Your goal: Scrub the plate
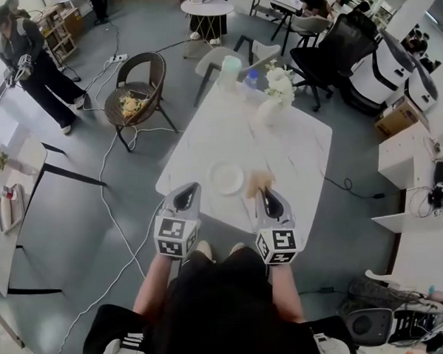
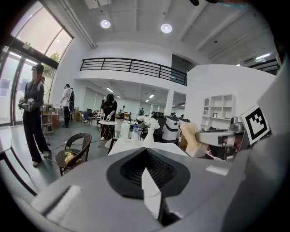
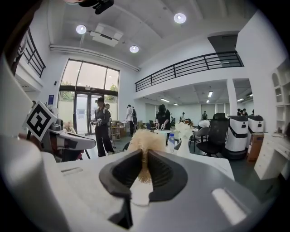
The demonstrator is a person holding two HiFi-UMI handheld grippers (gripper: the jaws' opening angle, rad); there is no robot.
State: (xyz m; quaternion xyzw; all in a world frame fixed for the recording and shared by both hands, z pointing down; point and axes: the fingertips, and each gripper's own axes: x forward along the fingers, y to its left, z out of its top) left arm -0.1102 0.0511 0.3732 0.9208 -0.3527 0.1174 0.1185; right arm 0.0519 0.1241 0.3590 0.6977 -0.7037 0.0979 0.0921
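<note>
One plate [image 1: 226, 177], head view only; left tool [image 1: 187, 193] pressed together, right tool [image 1: 267, 194] pinching tan scrubber [image 3: 144, 140].

White plate [image 1: 226, 177], seemingly flat, on table [image 1: 294, 154]

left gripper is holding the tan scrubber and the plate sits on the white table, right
No: the right gripper holds the tan scrubber, as the right gripper view shows; the left gripper is shut and empty. The plate does sit on the white table.
</note>
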